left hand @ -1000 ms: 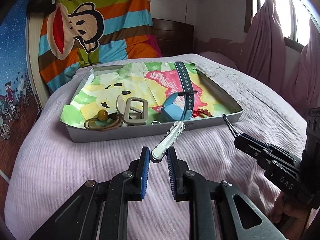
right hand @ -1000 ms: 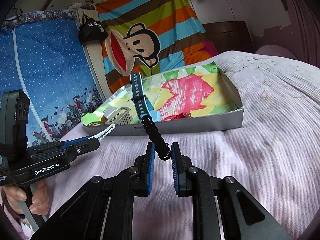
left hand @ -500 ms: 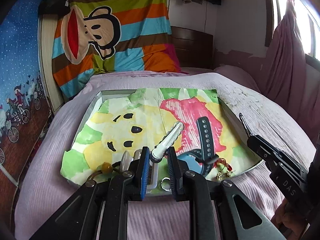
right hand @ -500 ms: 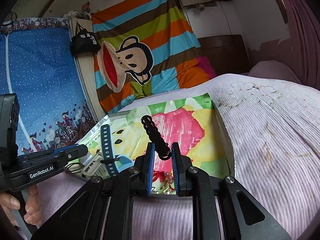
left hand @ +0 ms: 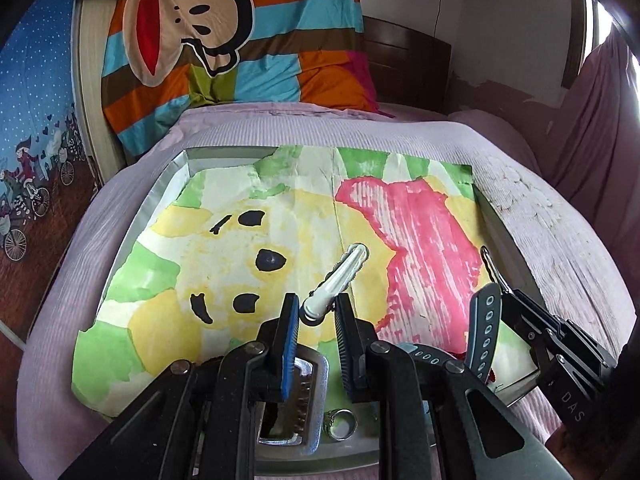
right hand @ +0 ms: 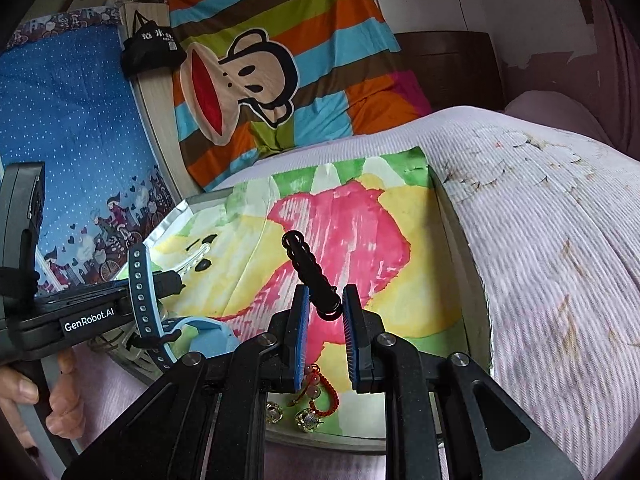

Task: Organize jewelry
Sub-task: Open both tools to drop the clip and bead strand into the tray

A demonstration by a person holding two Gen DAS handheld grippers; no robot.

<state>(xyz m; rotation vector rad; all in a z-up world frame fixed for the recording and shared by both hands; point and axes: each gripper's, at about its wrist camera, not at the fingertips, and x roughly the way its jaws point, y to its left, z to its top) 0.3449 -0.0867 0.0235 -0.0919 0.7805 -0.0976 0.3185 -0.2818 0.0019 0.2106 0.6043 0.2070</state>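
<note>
Left wrist view: a white hair clip (left hand: 336,282) is gripped by the left tongs (left hand: 318,322) above the tray (left hand: 168,184) at centre frame; a black beaded clip (right hand: 310,270) is clamped in the right tongs (right hand: 323,316). Neither is set down yet; a watch (left hand: 484,330), ring (left hand: 341,424) and buckle (left hand: 308,396) already lie at the tray's lower edge
</note>
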